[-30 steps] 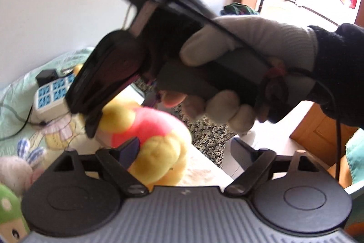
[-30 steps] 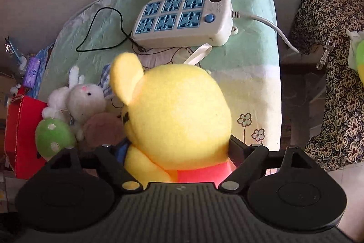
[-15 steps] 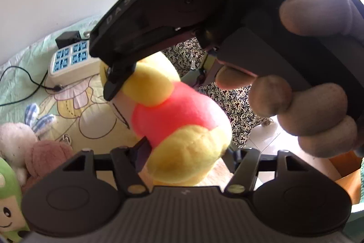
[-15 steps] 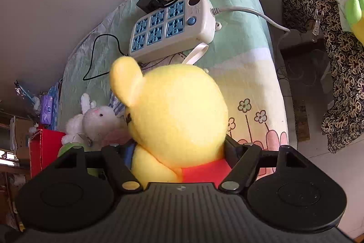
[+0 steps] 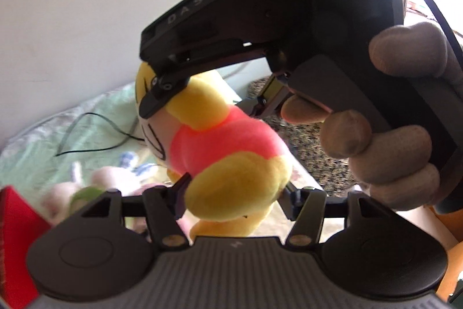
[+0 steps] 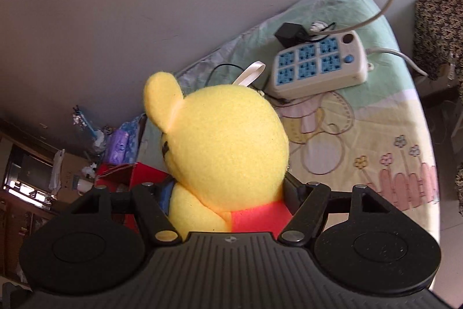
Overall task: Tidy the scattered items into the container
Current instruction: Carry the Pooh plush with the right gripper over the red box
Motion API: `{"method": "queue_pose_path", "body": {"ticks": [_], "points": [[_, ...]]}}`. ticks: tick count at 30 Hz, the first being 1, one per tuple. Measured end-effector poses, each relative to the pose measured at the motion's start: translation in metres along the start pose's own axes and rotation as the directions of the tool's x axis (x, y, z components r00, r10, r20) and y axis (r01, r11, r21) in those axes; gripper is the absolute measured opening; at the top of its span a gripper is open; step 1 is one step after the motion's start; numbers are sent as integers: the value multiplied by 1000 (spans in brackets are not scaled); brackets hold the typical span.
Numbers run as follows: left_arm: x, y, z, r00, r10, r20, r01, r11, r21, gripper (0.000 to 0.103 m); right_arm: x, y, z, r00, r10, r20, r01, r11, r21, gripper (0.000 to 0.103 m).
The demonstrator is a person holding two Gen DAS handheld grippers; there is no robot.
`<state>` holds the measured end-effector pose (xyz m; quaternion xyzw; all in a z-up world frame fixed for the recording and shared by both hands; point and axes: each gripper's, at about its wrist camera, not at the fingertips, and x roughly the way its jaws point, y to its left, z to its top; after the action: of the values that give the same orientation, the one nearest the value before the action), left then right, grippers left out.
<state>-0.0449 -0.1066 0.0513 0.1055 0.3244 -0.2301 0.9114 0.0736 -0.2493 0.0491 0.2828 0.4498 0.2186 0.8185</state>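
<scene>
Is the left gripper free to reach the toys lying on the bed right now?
Probably not: the left gripper is closed around the yellow bear, which the right gripper also holds, blocking the way to the blurred toys beyond.

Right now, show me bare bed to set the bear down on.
Free: the flowered sheet between the power strip and the bed's edge. Crowded: the soft toys beside the red box, and cords around the strip.

Power strip (image 6: 318,64), maybe blk adapter (image 6: 289,32)
</scene>
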Motion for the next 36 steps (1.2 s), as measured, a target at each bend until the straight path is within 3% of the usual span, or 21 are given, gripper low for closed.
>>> {"method": "queue_pose_path", "body": {"ticks": [8,12,23,27,36], "points": [[-69,76,-24,990,114,83,-110,993,-52,60,34,100,-28,994,110,-4,-110,989,-96,72],[-91,124,-35,987,123,106,-117,992,-57,60,62,147,-40,991,133,6,-131,986,-106,72],[-114,223,-69,992,56,116,-50,998,-48,60,118,221,-65,995,81,52,-76,993,-92,73],[-104,254,-83,996,5,89,0,999,-49,60,135,226,-71,997,44,56,-41,998,-55,73],[-83,288,-111,996,-90,18,91,994,-68,60,166,230,-82,998,-58,32,58,998,-4,73]]}}
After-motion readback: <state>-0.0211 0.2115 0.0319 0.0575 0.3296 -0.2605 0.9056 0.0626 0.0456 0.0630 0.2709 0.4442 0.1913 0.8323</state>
